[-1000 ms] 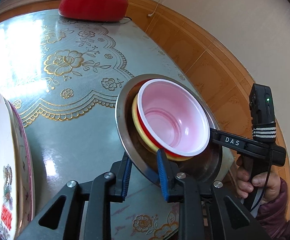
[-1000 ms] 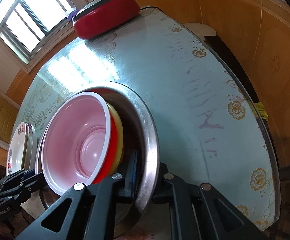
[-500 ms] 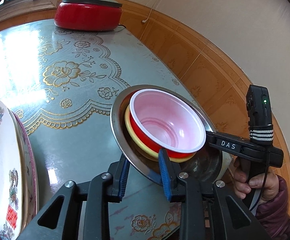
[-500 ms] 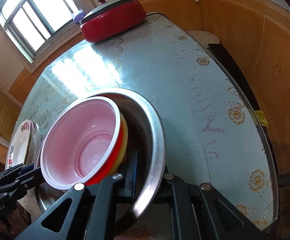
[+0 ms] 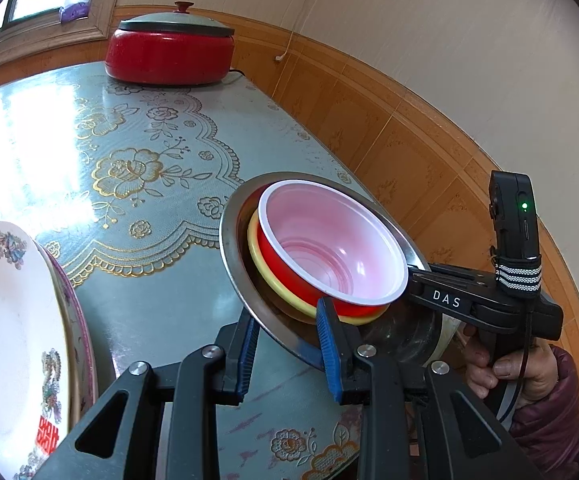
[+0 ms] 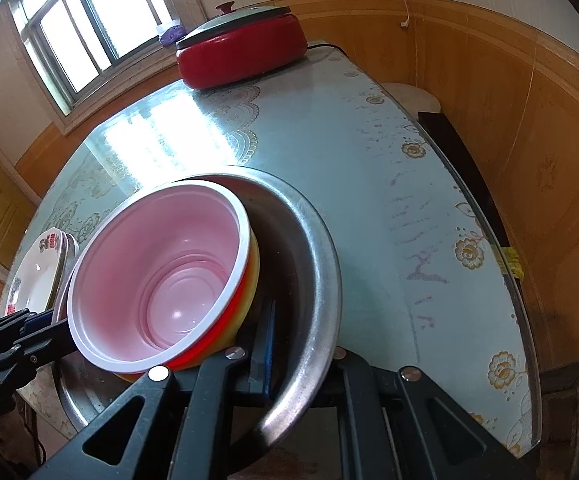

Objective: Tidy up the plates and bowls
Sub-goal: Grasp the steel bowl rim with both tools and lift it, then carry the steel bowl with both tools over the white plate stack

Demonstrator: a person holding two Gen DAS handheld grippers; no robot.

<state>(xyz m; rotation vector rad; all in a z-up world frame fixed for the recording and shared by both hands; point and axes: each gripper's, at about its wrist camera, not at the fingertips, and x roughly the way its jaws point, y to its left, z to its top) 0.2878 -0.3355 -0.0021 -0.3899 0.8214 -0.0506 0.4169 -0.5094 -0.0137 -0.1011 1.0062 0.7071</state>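
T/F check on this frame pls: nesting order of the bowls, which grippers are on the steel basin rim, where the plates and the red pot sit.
1. The red bowl sits inside the yellow bowl. True.
2. Only the right gripper clamps the steel basin. False: the left gripper straddles its rim too.
3. The plates lie inside the basin. False: they are apart, beside it.
4. The red pot has its lid on. True.

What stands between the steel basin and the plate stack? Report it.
Nothing visible. Only bare tablecloth lies between the steel basin and the plates; the red pot stands far off at the back.
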